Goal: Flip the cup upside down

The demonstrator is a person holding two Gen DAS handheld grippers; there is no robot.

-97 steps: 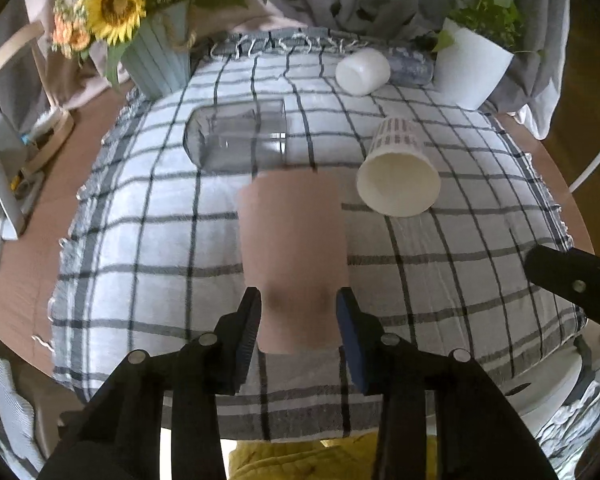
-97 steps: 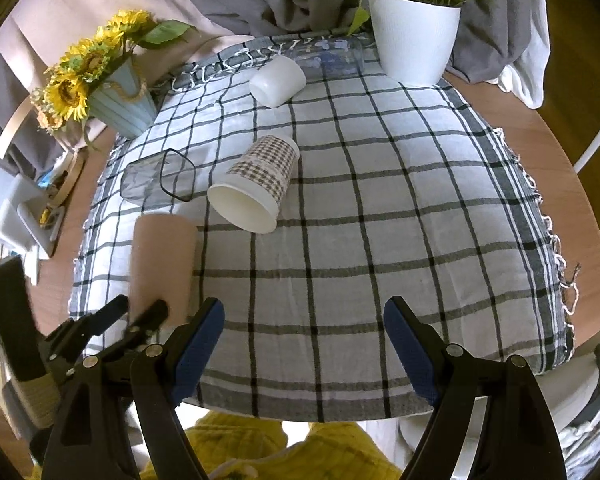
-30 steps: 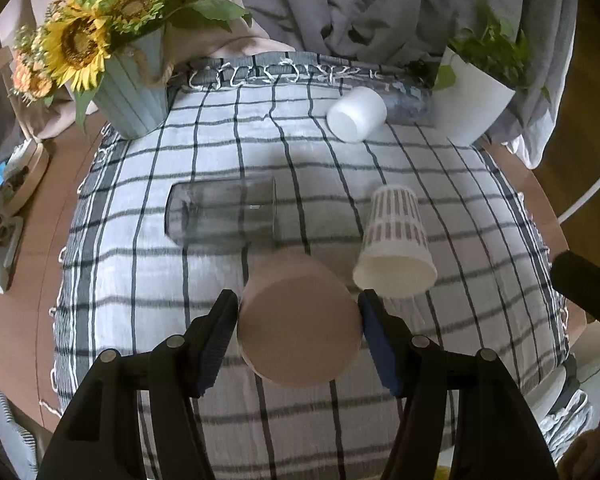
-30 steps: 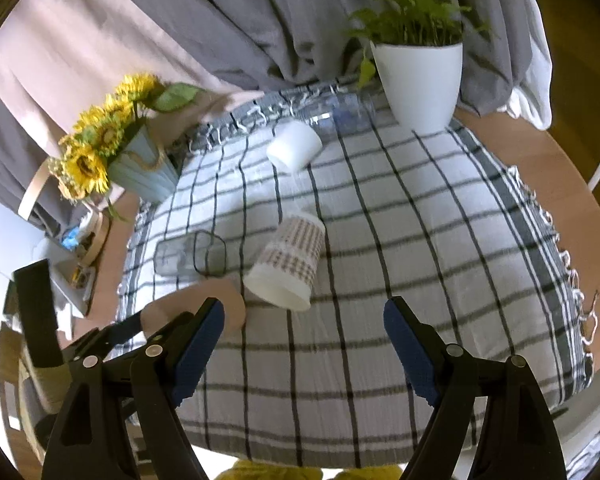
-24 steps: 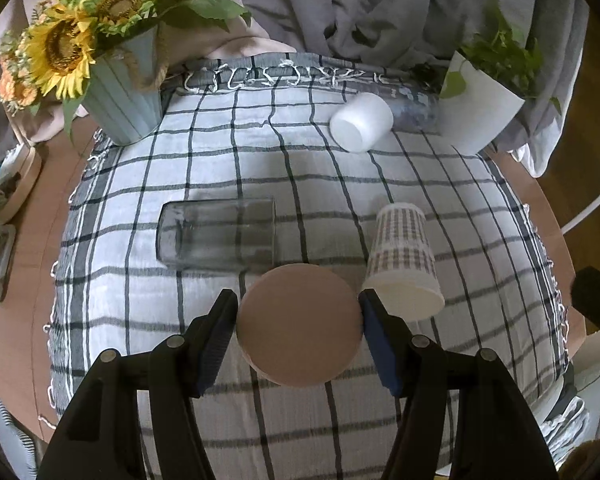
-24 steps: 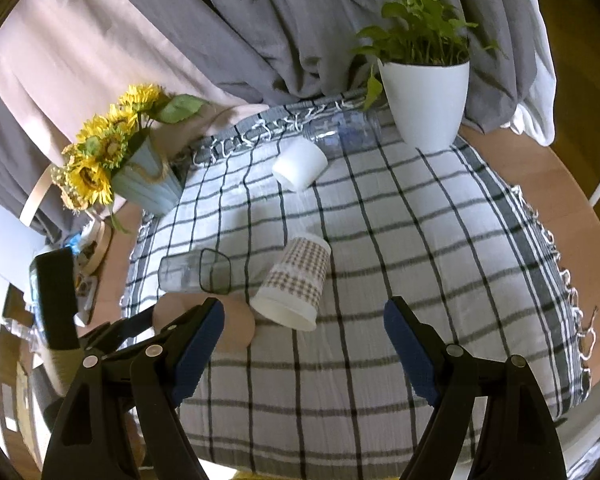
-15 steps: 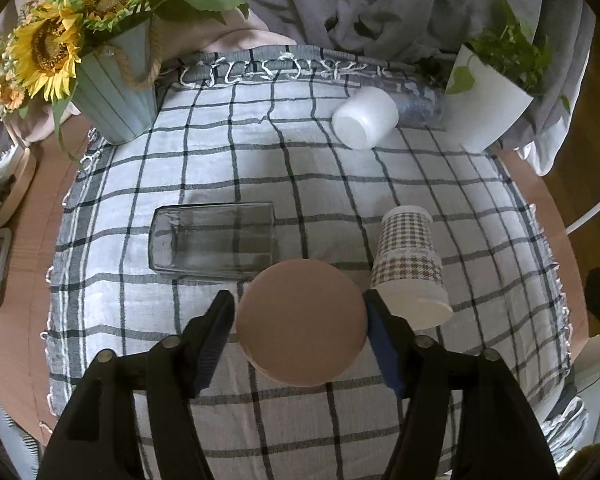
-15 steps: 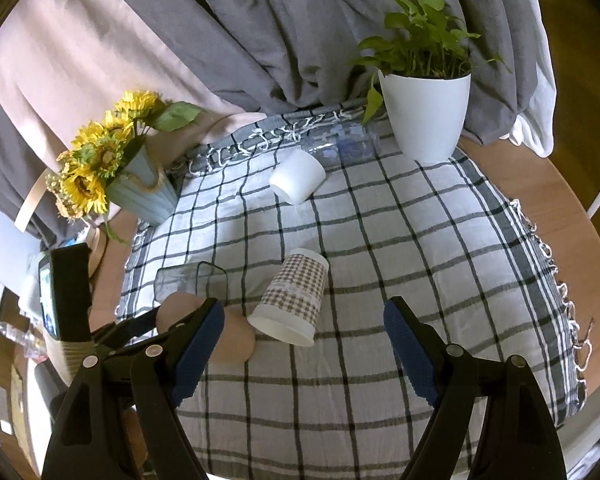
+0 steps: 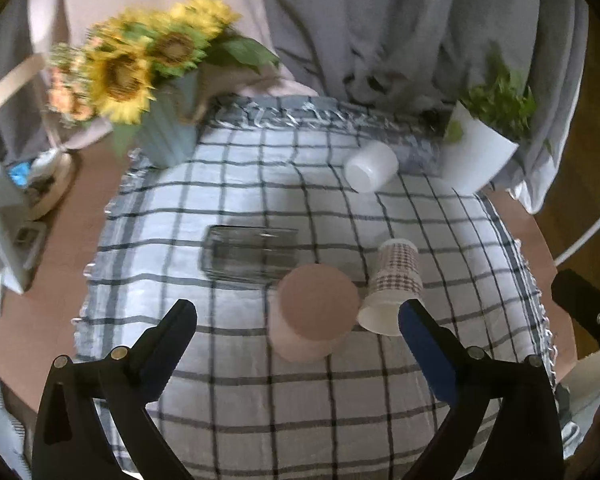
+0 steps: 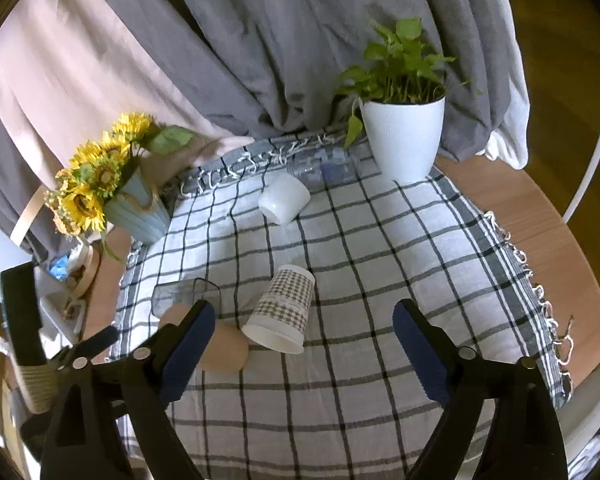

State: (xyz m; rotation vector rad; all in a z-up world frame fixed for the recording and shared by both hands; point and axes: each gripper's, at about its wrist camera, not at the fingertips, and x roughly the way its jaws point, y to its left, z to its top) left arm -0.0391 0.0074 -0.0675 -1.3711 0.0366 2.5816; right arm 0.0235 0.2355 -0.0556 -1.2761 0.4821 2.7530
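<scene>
A tan cup [image 9: 314, 312] stands upside down on the checked cloth [image 9: 300, 392], flat base up; it also shows in the right wrist view [image 10: 224, 346], partly behind a finger. My left gripper [image 9: 298, 320] is open wide, its jaws apart on either side of the cup and not touching it. A checked paper cup [image 9: 394, 294] lies on its side just right of the tan cup, also in the right wrist view [image 10: 282, 312]. My right gripper [image 10: 302, 326] is open and empty above the cloth, near the paper cup.
A clear glass [image 9: 250, 254] lies on its side behind the tan cup. A white cup [image 9: 370, 166] lies on its side at the back. A sunflower vase [image 9: 168, 136] stands back left, a white plant pot [image 10: 402, 136] back right. The round wooden table's edge [image 10: 540, 216] curves right.
My left gripper has opened and let go of the tan cup, then pulled back. The cup now stands base up on the cloth. The right gripper has risen slightly.
</scene>
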